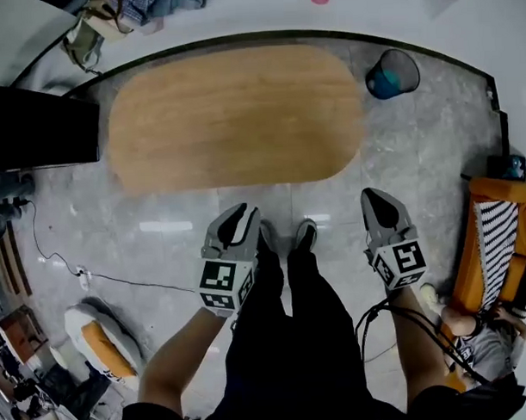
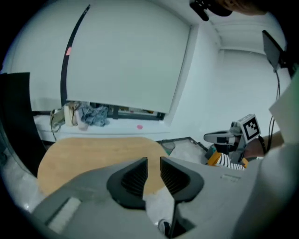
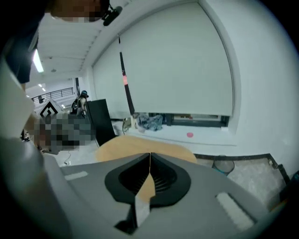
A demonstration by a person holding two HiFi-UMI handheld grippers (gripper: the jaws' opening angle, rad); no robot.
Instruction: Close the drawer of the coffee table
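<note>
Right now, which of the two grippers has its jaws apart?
The left gripper: a gap shows between its jaws, nothing in it; the right gripper has them pressed together.

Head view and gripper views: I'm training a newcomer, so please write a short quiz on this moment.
1. True or false: the right gripper grips the table's edge.
2. Whose jaws stand apart? A) left gripper B) right gripper C) both
3. Fill in: in the head view the blue bin stands past the table's ____ end.
Key: 1 false; 2 A; 3 right.
</note>
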